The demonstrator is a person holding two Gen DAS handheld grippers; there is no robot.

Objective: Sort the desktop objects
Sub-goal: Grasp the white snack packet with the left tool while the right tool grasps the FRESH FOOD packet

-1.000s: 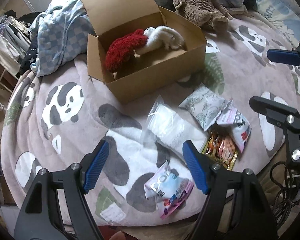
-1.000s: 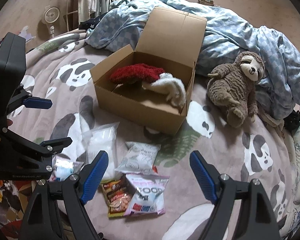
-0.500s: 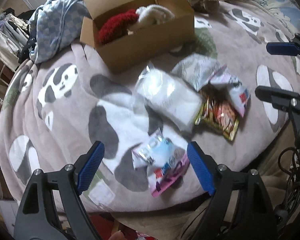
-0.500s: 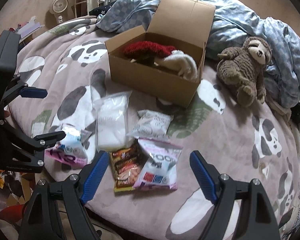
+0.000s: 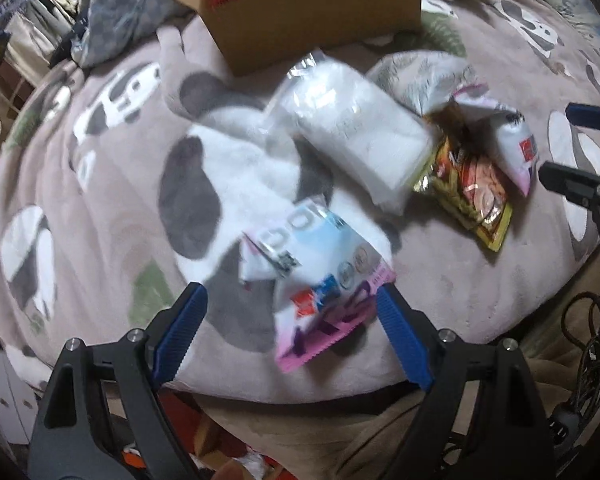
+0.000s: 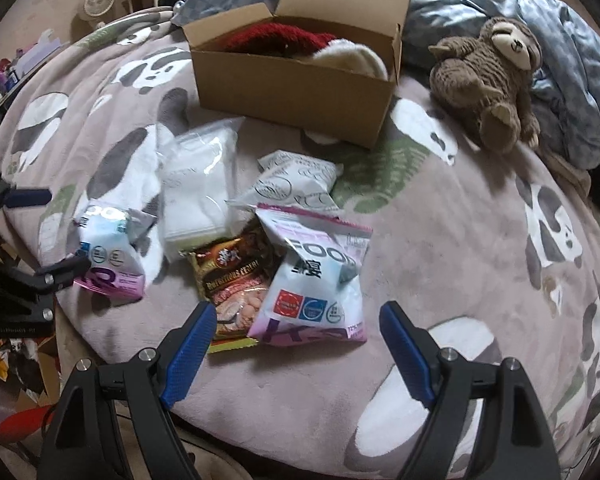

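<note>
With both the left gripper (image 5: 288, 332) and right gripper (image 6: 294, 350) spread wide and empty over separate pink snack packets (image 5: 320, 276) (image 6: 312, 280) on the panda blanket (image 6: 440, 240), either could snag plush instead (the left view seems blurred), or drag the overlapped noodle packet (image 6: 232, 276).

Packets (image 6: 312, 280) before box (image 6: 296, 84)

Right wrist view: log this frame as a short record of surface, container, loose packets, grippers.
surface: panda-print blanket
container: open cardboard box holding red and white plush items
loose packets: clear bag of white material, grey patterned pouch, brown snack packet, two pink-and-white pouches
bystander: sloth plush toy
left gripper: open, empty
right gripper: open, empty
</note>
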